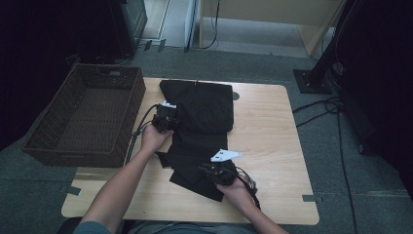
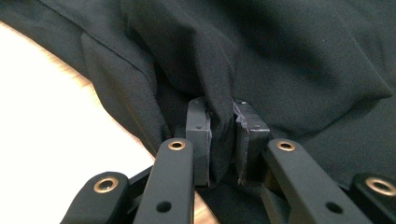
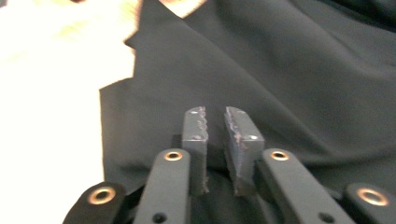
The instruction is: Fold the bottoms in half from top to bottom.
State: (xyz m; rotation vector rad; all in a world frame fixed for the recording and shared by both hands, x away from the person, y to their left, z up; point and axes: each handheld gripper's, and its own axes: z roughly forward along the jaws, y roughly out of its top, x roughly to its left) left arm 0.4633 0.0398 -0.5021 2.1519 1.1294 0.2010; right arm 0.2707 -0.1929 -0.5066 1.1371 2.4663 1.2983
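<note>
Left gripper [image 2: 222,135] pinched a fold of the black garment [image 1: 202,117] near the table's [image 1: 272,146] left edge; right gripper [image 3: 215,140], narrowly apart, needed a grip next, mid-fold.

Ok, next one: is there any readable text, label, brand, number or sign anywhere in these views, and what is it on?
None can be read in any view.
The black garment shows no label or print.
The wicker basket has a small pale patch at its far rim, too small to read.
The wooden table and both sets of jaws carry no markings.
</note>
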